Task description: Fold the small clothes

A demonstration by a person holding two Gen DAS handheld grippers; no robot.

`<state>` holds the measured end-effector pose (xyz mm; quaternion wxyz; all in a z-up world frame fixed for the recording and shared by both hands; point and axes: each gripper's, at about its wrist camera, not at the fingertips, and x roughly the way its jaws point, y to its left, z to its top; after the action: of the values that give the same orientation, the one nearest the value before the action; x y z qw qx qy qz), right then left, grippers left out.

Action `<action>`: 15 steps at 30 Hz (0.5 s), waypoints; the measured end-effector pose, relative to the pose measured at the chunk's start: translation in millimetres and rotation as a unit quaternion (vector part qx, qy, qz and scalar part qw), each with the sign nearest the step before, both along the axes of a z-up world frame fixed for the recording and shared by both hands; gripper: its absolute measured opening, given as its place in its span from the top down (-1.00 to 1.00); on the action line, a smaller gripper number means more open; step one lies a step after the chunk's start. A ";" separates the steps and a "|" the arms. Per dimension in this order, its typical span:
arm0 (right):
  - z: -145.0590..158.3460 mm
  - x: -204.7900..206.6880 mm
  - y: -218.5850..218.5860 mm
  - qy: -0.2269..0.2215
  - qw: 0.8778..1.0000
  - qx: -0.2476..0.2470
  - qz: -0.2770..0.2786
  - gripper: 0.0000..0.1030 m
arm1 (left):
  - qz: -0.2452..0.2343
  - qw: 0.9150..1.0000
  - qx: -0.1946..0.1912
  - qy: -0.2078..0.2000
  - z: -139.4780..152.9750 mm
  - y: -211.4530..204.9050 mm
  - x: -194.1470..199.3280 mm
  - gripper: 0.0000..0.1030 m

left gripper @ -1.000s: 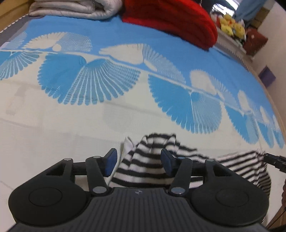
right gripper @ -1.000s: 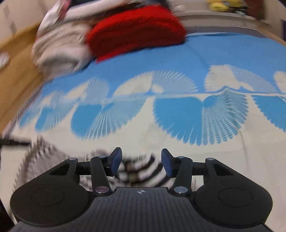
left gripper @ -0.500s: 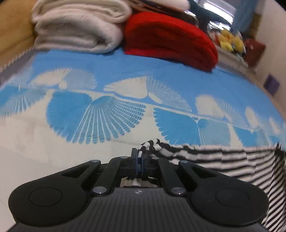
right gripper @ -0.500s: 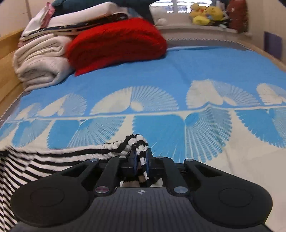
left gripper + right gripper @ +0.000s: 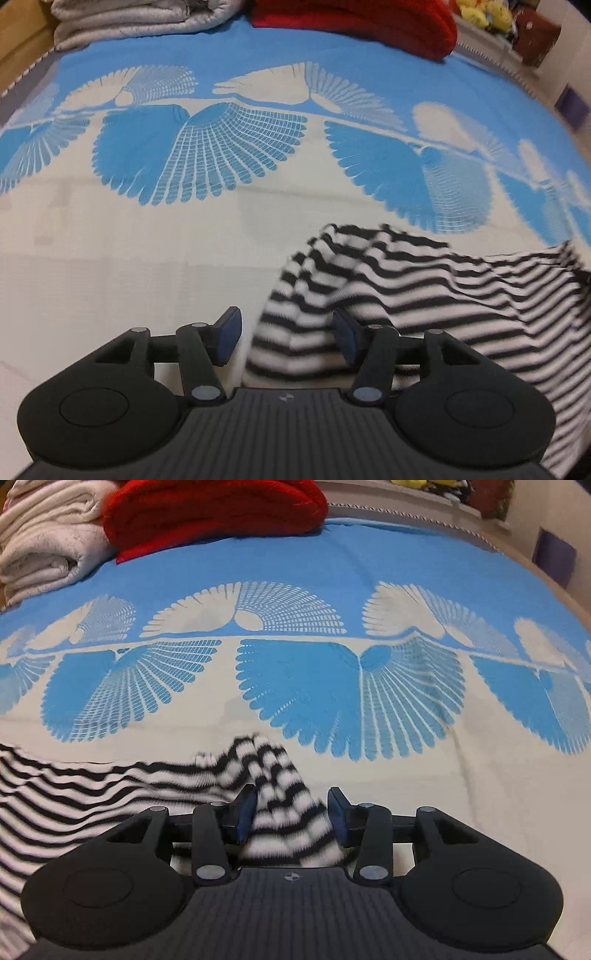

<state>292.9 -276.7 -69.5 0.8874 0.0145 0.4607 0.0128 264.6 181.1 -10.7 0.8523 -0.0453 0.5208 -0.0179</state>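
On a blue-and-cream bedspread (image 5: 147, 266), both grippers' jaws are opening to release the corners of a striped top (image 5: 424, 280) between them — left gripper (image 5: 286, 338), right gripper (image 5: 291, 818) — apparently finishing one fold; the next likely needs a fresh grip.

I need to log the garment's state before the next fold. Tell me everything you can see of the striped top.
The striped top is a soft knit in black and white stripes, lying rumpled on the blue-and-cream bedspread. One bunched corner sits between the pads of the opening left claw, the other between those of the opening right claw; neither clamps it. The fabric between sags in folds. Whether it has sleeves cannot be told.
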 end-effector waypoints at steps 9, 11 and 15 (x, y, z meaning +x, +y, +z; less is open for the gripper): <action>58.9 -96.3 -49.2 -0.006 0.996 0.078 -0.030 0.09 | 0.056 0.994 -0.085 0.029 42.0 28.4 -94.8 -0.17; 61.5 -125.1 -57.3 -0.003 0.995 0.088 -0.036 0.05 | 0.058 0.993 -0.106 0.007 55.0 35.7 -122.6 -0.31; 44.5 -167.3 -68.6 0.026 0.994 0.087 -0.060 0.04 | 0.072 0.991 -0.109 0.014 41.4 44.5 -158.1 -0.33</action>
<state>125.6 -345.2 -25.0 0.8695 0.1193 0.4793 -0.0008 106.5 225.6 30.8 0.8340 -0.1755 0.5229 -0.0127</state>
